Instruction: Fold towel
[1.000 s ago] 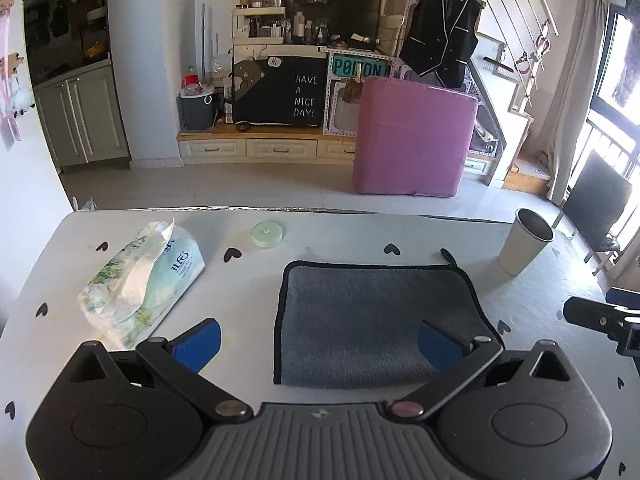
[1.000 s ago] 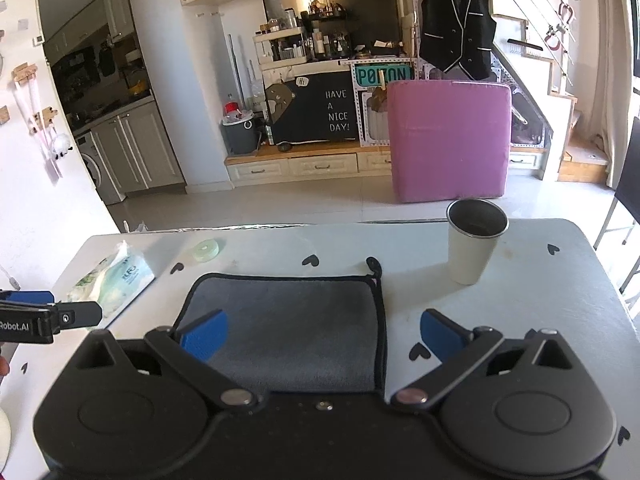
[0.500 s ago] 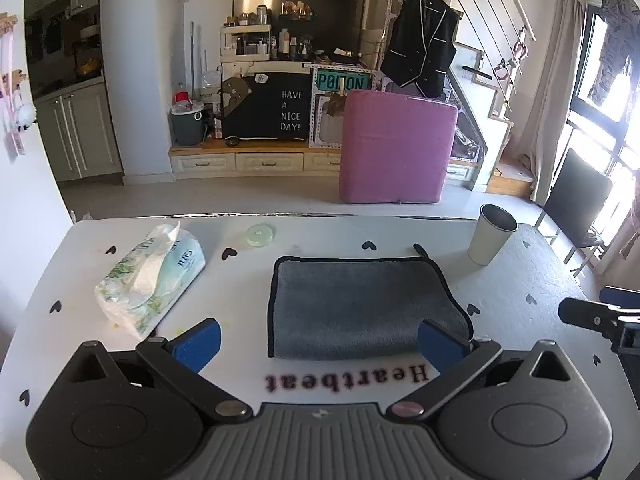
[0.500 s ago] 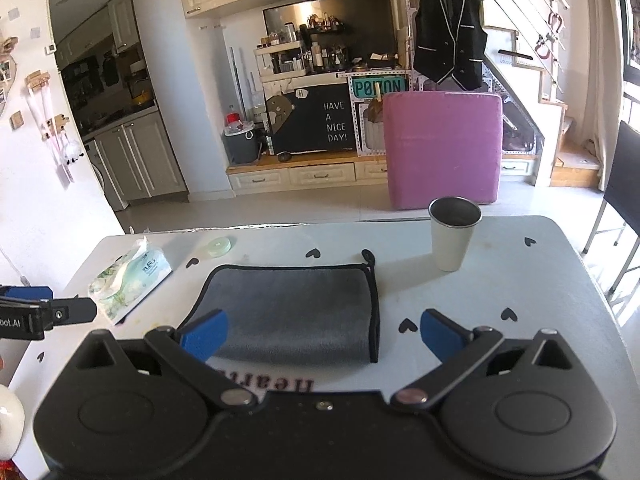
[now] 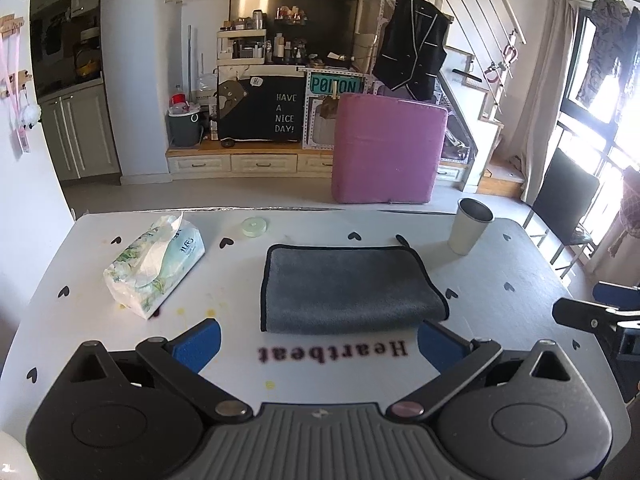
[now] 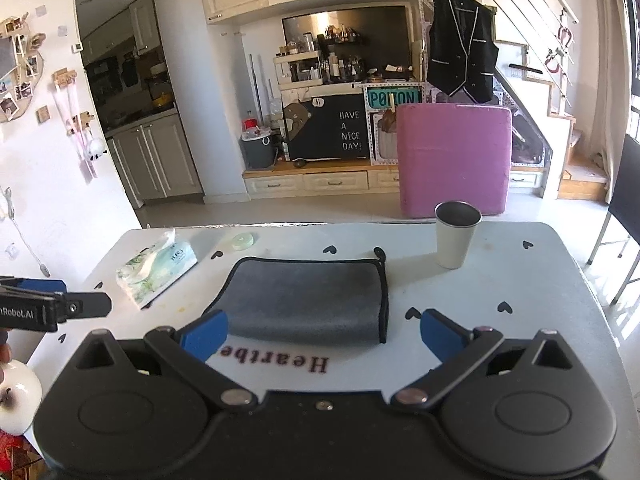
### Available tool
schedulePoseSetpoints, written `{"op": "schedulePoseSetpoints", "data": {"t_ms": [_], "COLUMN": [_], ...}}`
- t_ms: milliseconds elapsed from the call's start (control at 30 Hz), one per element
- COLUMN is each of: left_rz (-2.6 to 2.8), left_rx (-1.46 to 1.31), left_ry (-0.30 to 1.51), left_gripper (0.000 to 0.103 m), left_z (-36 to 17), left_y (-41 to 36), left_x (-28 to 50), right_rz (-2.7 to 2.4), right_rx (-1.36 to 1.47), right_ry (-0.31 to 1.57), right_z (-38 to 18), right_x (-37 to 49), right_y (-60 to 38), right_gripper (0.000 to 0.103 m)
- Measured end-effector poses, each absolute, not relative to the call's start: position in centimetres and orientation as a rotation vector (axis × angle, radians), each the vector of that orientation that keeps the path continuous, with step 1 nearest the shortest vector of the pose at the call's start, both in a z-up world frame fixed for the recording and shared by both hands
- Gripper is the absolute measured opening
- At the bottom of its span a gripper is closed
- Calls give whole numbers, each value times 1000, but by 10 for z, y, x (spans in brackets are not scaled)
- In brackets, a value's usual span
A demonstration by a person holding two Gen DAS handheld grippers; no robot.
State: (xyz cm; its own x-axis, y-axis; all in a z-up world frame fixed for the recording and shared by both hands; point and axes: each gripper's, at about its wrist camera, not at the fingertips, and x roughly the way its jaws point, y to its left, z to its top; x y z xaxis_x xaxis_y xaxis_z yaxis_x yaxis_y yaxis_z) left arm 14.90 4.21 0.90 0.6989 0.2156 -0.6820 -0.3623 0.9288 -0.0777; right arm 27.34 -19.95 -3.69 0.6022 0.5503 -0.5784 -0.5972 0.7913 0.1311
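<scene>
1. Both claws have drawn back from the towel (image 5: 348, 286), baring the "Heartbeat" lettering (image 5: 332, 351) on the counter (image 5: 500, 272).
2. The folded grey towel lies flat, long axis left-right, folded edge nearest.
3. Left claw (image 5: 318, 340) and right claw (image 6: 324, 330) hang released, empty.
4. Right of the towel, a cup (image 6: 456, 236) stands upright, contents unclear.

Folded grey towel (image 5: 346, 286) flat on white table (image 5: 500, 264), beyond wide-spread left tool (image 5: 319, 342), tissue pack (image 5: 156, 264) leftward.
</scene>
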Motion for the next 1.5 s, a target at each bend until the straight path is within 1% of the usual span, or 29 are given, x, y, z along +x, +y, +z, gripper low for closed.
{"op": "schedulePoseSetpoints", "data": {"t_ms": [600, 1133, 1500], "left_rz": [282, 210, 199], "left_rx": [-197, -211, -213], "left_ry": [720, 702, 706], "left_gripper": [103, 103, 103], "left_z": [13, 0, -11], "left_y": [10, -2, -2], "left_x": [102, 53, 33], "right_rz": [736, 752, 778], "right_rx": [-71, -61, -67], "right_ry": [609, 620, 633], "right_z": [-28, -40, -52], "right_x": [218, 184, 157], "right_y": [-222, -244, -257], "right_gripper": [102, 102, 102]}}
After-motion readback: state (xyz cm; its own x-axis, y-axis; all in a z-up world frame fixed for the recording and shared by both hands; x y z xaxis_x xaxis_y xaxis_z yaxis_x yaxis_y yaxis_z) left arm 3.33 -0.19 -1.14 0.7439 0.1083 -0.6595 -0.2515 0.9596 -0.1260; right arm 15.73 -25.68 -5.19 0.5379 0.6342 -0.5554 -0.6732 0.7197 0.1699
